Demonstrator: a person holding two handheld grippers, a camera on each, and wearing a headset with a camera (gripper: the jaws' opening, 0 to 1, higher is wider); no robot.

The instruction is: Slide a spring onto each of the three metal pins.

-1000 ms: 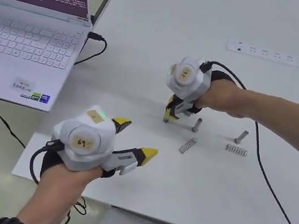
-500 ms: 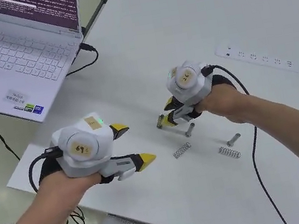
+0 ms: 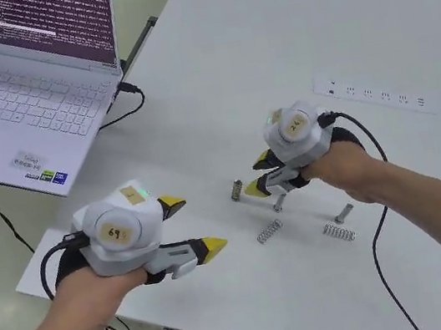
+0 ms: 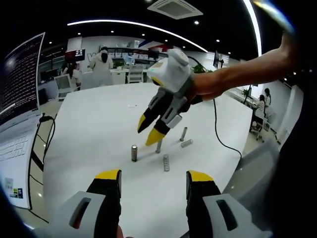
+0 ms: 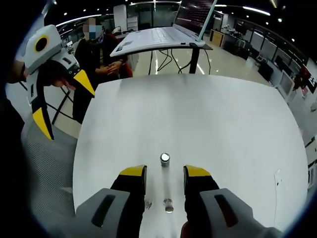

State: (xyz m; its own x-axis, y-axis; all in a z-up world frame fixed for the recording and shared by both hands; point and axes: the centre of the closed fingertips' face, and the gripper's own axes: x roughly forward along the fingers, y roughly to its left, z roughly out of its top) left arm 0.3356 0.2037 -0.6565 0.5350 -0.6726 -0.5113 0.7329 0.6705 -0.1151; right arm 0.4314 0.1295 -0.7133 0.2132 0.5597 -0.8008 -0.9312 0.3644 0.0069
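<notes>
One metal pin stands upright on the white table, free of both grippers. My right gripper is open just behind it, nothing between its fingers; it hangs above the pins in the left gripper view. A second pin is under the right gripper. A third pin lies further right. Two springs lie loose: one in front of the pins, another by the third pin. My left gripper is open and empty near the front edge.
An open laptop sits at the far left with a black cable trailing onto the table. A white power strip lies at the back right. The right gripper's cord runs along the arm. The table edge is close below the left gripper.
The right gripper let go of the pin it had at the table and drew back to the right. That pin now stands alone. The left gripper stayed open.
</notes>
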